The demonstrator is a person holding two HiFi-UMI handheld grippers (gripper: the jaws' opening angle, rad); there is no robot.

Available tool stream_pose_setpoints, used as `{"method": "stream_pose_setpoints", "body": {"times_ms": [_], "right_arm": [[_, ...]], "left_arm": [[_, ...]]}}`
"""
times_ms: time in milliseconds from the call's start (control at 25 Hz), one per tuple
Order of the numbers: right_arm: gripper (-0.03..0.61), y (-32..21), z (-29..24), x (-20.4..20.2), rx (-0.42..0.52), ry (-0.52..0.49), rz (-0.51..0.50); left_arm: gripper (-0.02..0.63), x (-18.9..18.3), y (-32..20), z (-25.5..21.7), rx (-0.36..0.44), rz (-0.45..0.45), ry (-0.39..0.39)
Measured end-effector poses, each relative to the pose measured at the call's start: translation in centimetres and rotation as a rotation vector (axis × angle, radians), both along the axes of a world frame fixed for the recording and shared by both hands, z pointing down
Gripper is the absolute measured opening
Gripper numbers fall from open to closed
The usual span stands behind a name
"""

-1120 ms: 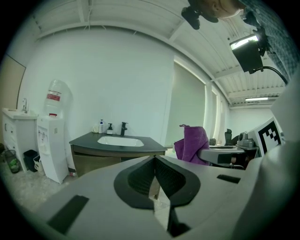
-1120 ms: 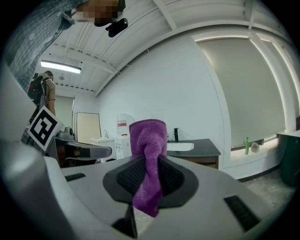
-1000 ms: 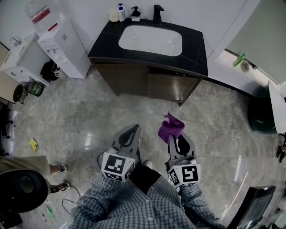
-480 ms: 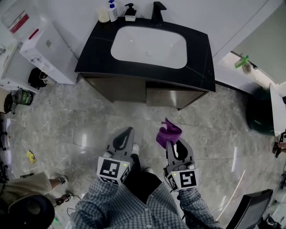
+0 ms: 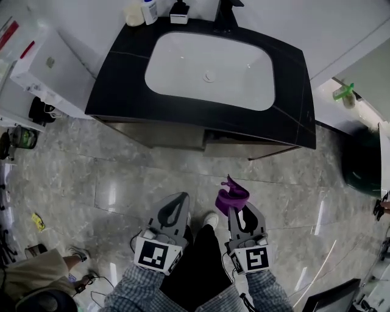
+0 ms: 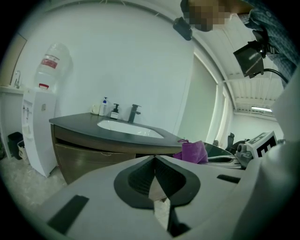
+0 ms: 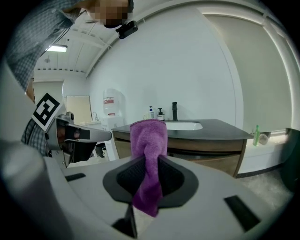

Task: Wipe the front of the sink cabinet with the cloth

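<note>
The right gripper (image 7: 149,161) is clamped on the purple cloth (image 7: 149,136), its two dark pads pressing a narrow waist of the fabric. The cloth's long axis runs along the jaws: a rounded, folded end stands out past the tips and points toward the cabinet (image 7: 206,152), and a shorter tail hangs back below the pads. In the head view the cloth (image 5: 231,198) is a bunched purple lump at the front of the right gripper (image 5: 239,206), pointing forward at the cabinet (image 5: 164,135) but well apart from it, with bare floor (image 5: 122,177) between them. The left gripper (image 6: 154,161) has its jaws closed tip to tip with nothing caught between them; only floor shows through the small gap behind the tips. From that view the cloth (image 6: 193,151) shows off to the right, in front of the counter edge. In the head view the left gripper (image 5: 181,200) is held just beside the right one, both pointing the same way. Above the brown cabinet front lies a dark counter (image 5: 292,116) with a white sink (image 5: 210,61) and a black tap (image 5: 226,9).
</note>
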State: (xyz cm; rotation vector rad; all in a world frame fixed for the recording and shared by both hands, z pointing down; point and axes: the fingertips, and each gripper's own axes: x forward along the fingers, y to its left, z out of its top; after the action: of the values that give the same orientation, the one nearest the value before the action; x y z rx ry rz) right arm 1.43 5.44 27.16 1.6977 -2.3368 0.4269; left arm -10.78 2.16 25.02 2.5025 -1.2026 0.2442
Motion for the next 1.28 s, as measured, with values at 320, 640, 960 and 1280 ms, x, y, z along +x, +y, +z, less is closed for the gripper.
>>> {"method": "stream_pose_setpoints", "body": {"times_ms": [320,640,960,1280], "right_arm": [[0.075,-5.1,7.0,-1.2,-0.008,-0.035,-0.066],[0.075,-9.6,11.8,-2.2,-0.018,-0.061,-0.109],[0.075,-14.4,13.6,-3.5,-0.047,-0.097,-0.093],[0.075,-16.2,14.9,-1.6,-0.09,-0.124,-0.007]], "left_arm": [[0.011,0.3,-2.6,5.9,-0.054,-0.076,0.013],[0.011,-0.1,-3.3,9.3,-0.081,-0.132,-0.028],[0.011,-1.3,-5.1,10.6,-0.092,-0.231,-0.021],[0.011,-1.0,-4.8,11.6,-0.105,-0.239,-0.028]]}}
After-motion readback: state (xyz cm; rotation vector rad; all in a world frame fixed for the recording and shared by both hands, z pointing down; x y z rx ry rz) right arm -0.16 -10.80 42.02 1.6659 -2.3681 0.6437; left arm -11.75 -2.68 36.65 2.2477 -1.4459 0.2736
